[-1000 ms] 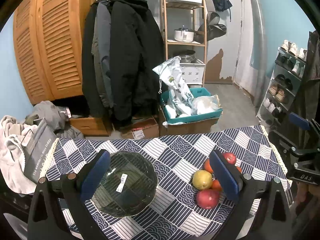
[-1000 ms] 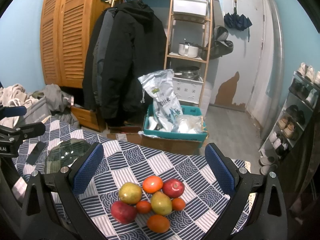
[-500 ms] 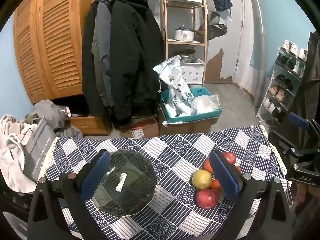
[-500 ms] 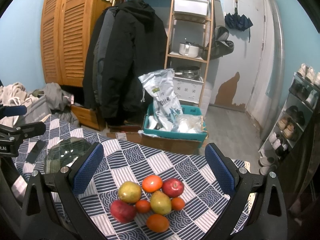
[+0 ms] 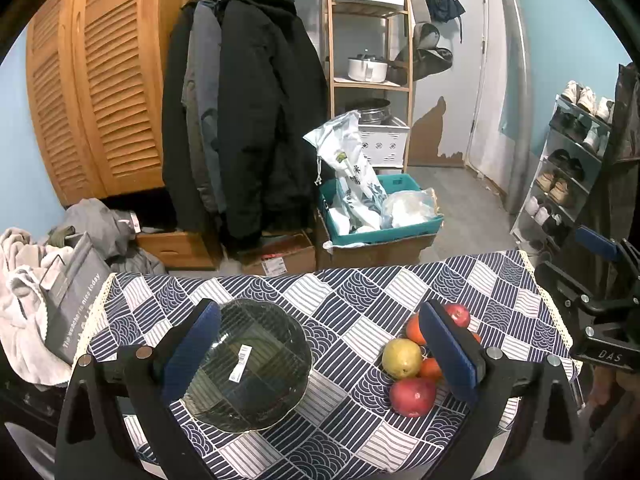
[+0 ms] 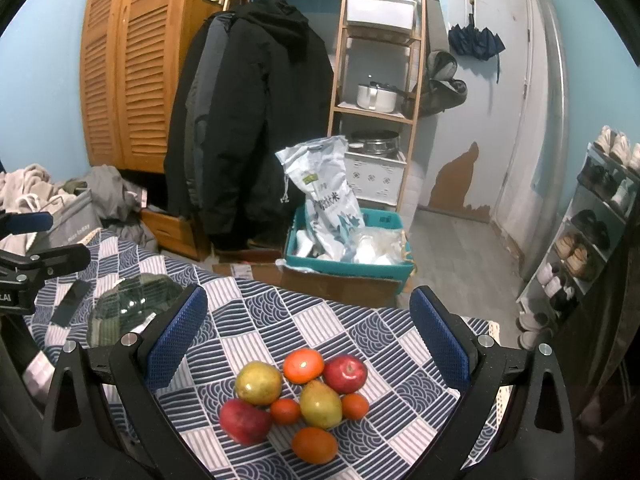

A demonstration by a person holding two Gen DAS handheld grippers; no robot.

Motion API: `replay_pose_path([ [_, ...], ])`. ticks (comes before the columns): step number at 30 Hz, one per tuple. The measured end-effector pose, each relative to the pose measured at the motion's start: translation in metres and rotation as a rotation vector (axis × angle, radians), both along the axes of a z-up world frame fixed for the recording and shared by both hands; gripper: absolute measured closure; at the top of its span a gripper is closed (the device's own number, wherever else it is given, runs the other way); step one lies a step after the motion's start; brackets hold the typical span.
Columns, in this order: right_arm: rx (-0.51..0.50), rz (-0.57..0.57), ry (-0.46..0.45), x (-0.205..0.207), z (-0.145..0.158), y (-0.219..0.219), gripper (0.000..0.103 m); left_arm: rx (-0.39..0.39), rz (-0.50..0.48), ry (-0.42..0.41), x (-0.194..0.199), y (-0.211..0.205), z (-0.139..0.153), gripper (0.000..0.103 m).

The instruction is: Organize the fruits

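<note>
Both tongs hover above the worktop (image 5: 360,296), which is draped in a navy-and-white patchwork cloth, and neither grips anything. The left tongs (image 5: 316,352) have their blue-padded fingers spread wide, one finger in front of the dark, ribbed glass bowl (image 5: 252,372) and the other in front of the fruit heap. The right tongs (image 6: 306,340) are likewise spread wide and empty, framing the heap from above.

The fruit lies in one tight cluster on the right part of the cloth, pieces touching: a yellow-green pear (image 6: 258,383), a second greenish pear (image 6: 321,404), a red apple (image 6: 346,374), a darker red apple (image 6: 244,420), a large orange (image 6: 303,365), another large orange (image 6: 315,445) nearest the camera, and two small tangerines (image 6: 285,411) tucked between them. The bowl sits well apart to the left, empty save for a white barcode sticker (image 5: 239,362) on its glass (presumably the destination, though the task line does not say so).

That split seems deliberate: the right side stands over the fruit to pick, the left by the bowl to steady or receive. Nothing has yet been moved into the bowl, so the sorting looks to be at its very start. Round fruit packed together may roll when one piece is pulled out; an outer piece seems the safest first pick.
</note>
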State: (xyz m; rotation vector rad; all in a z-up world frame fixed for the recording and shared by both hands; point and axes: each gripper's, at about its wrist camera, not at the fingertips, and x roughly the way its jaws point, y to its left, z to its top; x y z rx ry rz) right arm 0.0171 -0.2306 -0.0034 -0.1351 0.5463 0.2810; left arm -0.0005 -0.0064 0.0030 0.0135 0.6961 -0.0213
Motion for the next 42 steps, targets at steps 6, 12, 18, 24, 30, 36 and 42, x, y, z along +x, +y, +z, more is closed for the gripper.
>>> replay_pose_path([
  [6, 0.0, -0.001, 0.0, 0.0, 0.0, 0.0, 0.004, 0.001, 0.001, -0.002, -0.001, -0.002, -0.001, 0.003],
  [12, -0.001, 0.0, 0.0, 0.0, 0.0, 0.0, 0.004, -0.004, -0.001, 0.001, -0.001, -0.002, -0.001, 0.003],
  [18, 0.0, 0.0, 0.001, 0.0, 0.0, 0.0, 0.004, -0.004, -0.001, 0.0, -0.001, -0.003, -0.001, 0.003],
  [24, 0.0, -0.002, 0.002, 0.0, 0.0, 0.0, 0.004, -0.004, -0.002, 0.0, -0.002, -0.003, -0.002, 0.003],
  [30, -0.002, 0.0, 0.001, 0.0, -0.001, -0.001, 0.004, -0.004, -0.002, 0.002, -0.001, -0.003, -0.002, 0.003],
  [36, -0.002, -0.001, 0.001, 0.0, -0.001, -0.001, 0.004, -0.005, -0.006, 0.0, -0.006, -0.015, -0.005, 0.003],
  [42, -0.003, 0.0, 0.002, 0.0, -0.001, -0.001, 0.004, -0.006, -0.005, 0.002, -0.006, -0.015, -0.005, 0.003],
])
